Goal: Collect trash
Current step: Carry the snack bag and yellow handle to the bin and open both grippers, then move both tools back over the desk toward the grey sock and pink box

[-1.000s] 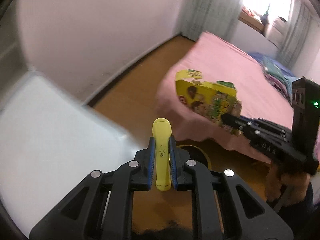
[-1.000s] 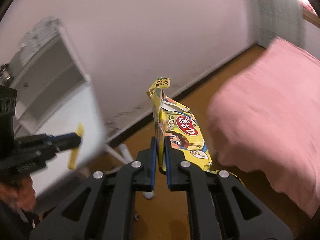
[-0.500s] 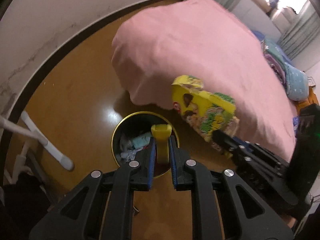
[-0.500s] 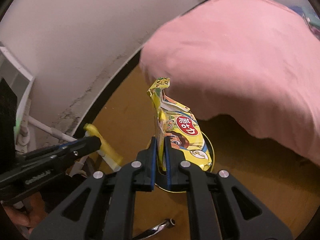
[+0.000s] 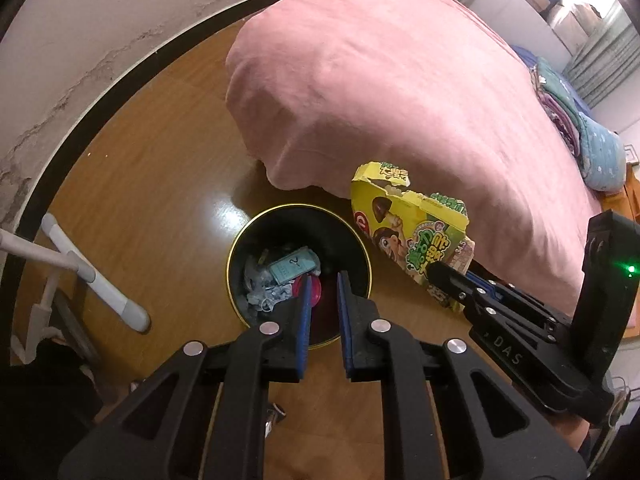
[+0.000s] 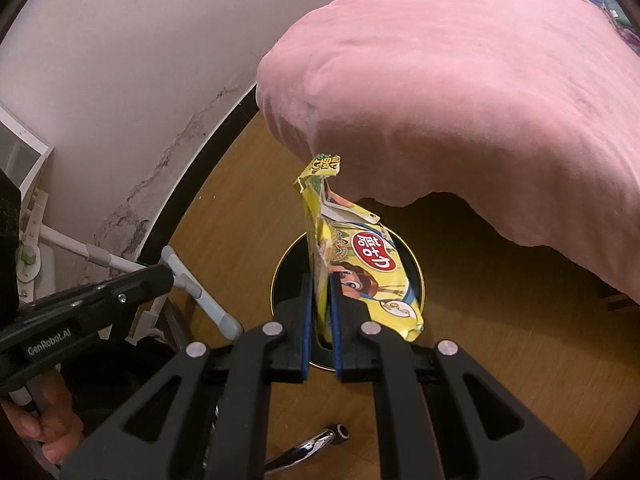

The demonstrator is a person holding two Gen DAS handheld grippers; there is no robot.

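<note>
A round black trash bin with a gold rim (image 5: 236, 248) stands on the wooden floor, with several pieces of trash inside. My left gripper (image 5: 322, 280) hangs over the bin, jaws slightly apart and empty. My right gripper (image 6: 320, 280) is shut on a flattened yellow snack box (image 6: 360, 264) and holds it over the bin (image 6: 416, 264). In the left wrist view the box (image 5: 416, 236) sits just right of the bin, held by the right gripper (image 5: 440, 272).
A bed with a pink cover (image 5: 400, 92) rises just behind the bin, also in the right wrist view (image 6: 460, 80). White tube legs of a rack (image 5: 100, 280) stand left of the bin. A white wall with dark baseboard (image 5: 80, 40) runs at the left.
The left gripper has opened and the yellow piece it held is gone from its jaws. Both grippers have tilted down over the bin. The right gripper still holds the box.
</note>
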